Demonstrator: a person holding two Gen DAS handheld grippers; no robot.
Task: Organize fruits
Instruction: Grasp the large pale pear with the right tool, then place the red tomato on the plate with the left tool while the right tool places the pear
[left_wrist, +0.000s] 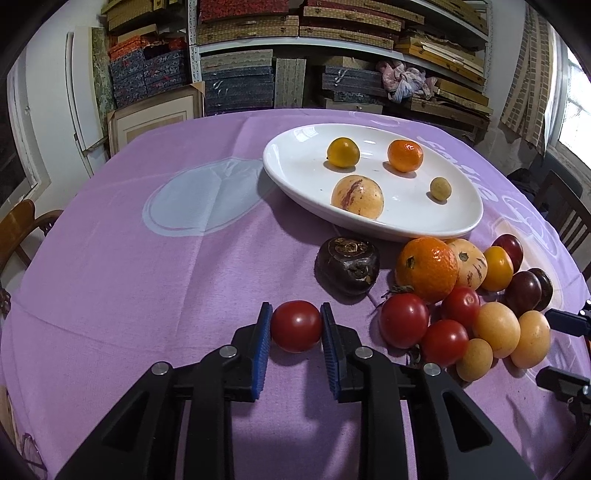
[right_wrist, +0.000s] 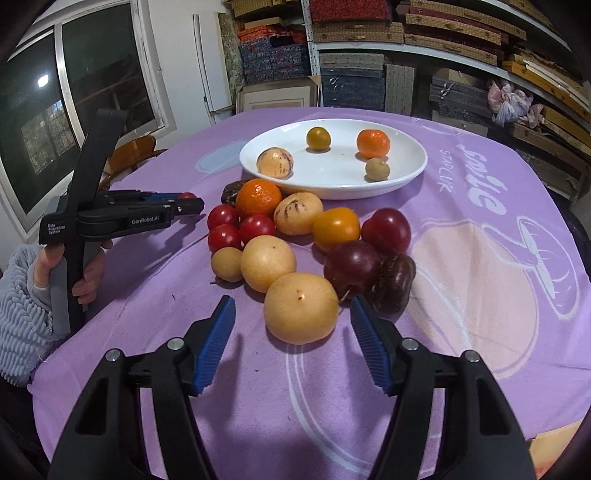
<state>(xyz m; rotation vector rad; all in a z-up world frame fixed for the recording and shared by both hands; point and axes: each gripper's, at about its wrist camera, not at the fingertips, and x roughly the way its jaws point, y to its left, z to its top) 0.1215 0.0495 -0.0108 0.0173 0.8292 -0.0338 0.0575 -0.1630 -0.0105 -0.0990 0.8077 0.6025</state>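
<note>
Red tomato (left_wrist: 296, 325) sits pinched between the left gripper (left_wrist: 296, 325) pads, low over the purple cloth (left_wrist: 147, 277) beside the fruit pile; smooth, soft skin, so a light squeeze across its widest part seems wise. White plate (left_wrist: 295, 166) beyond holds four fruits.

Right wrist view: right gripper (right_wrist: 291, 325) stands spread around a pale round fruit (right_wrist: 301, 308), pads not touching; it looks firm and heavyish, best taken at its middle. Plate (right_wrist: 332, 184) holds the same four
</note>
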